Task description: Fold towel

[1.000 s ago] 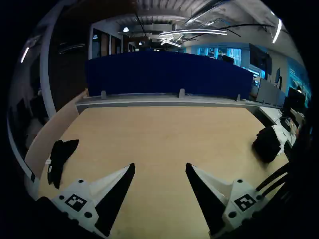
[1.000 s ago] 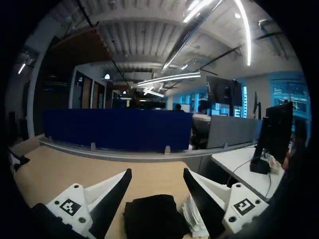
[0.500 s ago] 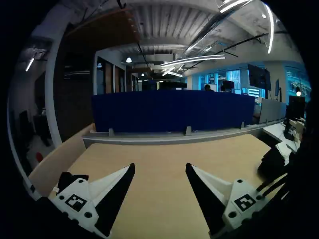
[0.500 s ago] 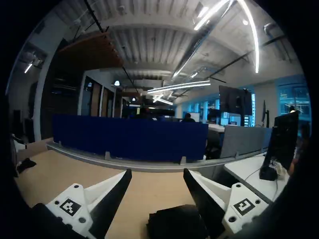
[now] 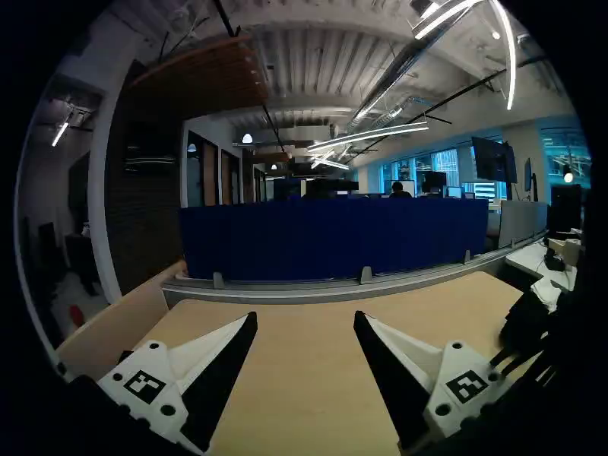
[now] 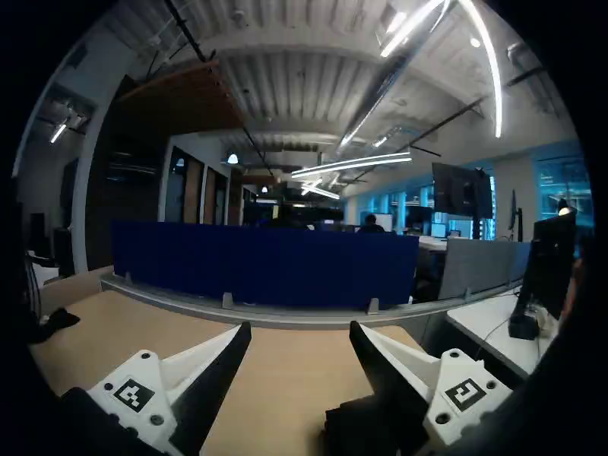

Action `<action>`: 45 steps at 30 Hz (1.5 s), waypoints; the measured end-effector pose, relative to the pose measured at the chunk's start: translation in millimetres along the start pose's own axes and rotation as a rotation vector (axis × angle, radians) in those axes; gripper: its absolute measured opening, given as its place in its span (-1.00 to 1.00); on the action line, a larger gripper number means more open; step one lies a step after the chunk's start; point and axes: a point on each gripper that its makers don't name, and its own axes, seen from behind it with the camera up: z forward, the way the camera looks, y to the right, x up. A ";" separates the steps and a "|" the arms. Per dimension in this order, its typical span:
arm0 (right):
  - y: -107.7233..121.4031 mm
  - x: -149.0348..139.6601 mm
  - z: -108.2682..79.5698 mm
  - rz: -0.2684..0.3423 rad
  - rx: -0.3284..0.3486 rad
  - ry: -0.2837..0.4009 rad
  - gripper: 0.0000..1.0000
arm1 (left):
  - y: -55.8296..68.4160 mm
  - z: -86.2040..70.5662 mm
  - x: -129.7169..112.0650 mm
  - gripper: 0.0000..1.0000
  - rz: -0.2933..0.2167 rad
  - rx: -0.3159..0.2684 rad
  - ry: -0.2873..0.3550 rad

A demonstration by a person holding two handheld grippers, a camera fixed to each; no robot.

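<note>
In the left gripper view the camera has tipped up over the last second. The loose towel (image 5: 123,356), which lay in full at the lower left, is now a dark scrap just above the left finger's top edge. The left gripper (image 5: 304,315) is spread as before, with bare table (image 5: 304,403) between its fingers and nothing held. Less table shows than before, and the blue divider (image 5: 334,239) has dropped from the upper part of the frame to mid-height, with more ceiling above it. The black stack (image 5: 526,323) has slid from the right middle to the lower right edge, partly cut off. In the right gripper view the same towel (image 6: 59,322) lies at the far left edge on the table (image 6: 137,323), more clearly seen than a second ago. The right gripper (image 6: 299,325) is also released and empty, its spread unchanged. The stack (image 6: 356,429), earlier lying between the fingers at the bottom, now shows only its top at the bottom edge, beside the right finger. The monitor (image 6: 549,277) has shifted nearer the right edge.
</note>
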 end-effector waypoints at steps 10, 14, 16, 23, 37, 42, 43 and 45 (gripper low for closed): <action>-23.4 7.4 1.9 0.018 0.017 0.013 1.00 | 6.2 5.2 -6.1 0.89 -0.003 0.002 0.034; -28.5 7.0 3.6 0.017 0.021 0.010 1.00 | 5.1 7.4 -11.1 0.89 -0.014 0.010 0.046; -31.0 5.0 4.7 0.015 0.022 0.005 1.00 | 3.9 9.3 -13.3 0.89 -0.017 0.014 0.052; -37.4 5.1 7.2 -0.004 0.029 0.000 1.00 | -0.5 16.9 -27.6 0.89 -0.009 0.027 0.072; -46.0 -12.8 22.9 -0.038 0.014 -0.009 1.00 | -16.9 30.3 -94.7 0.89 0.010 0.061 0.106; -53.3 -24.7 27.2 -0.037 0.013 -0.011 1.00 | -24.9 34.6 -122.6 0.89 -0.003 0.064 0.109; -55.0 -26.9 27.8 -0.035 0.013 -0.012 1.00 | -26.0 35.1 -127.1 0.89 -0.007 0.065 0.109; -58.9 -31.6 29.2 -0.033 0.014 -0.014 1.00 | -28.2 36.3 -136.5 0.89 -0.016 0.066 0.109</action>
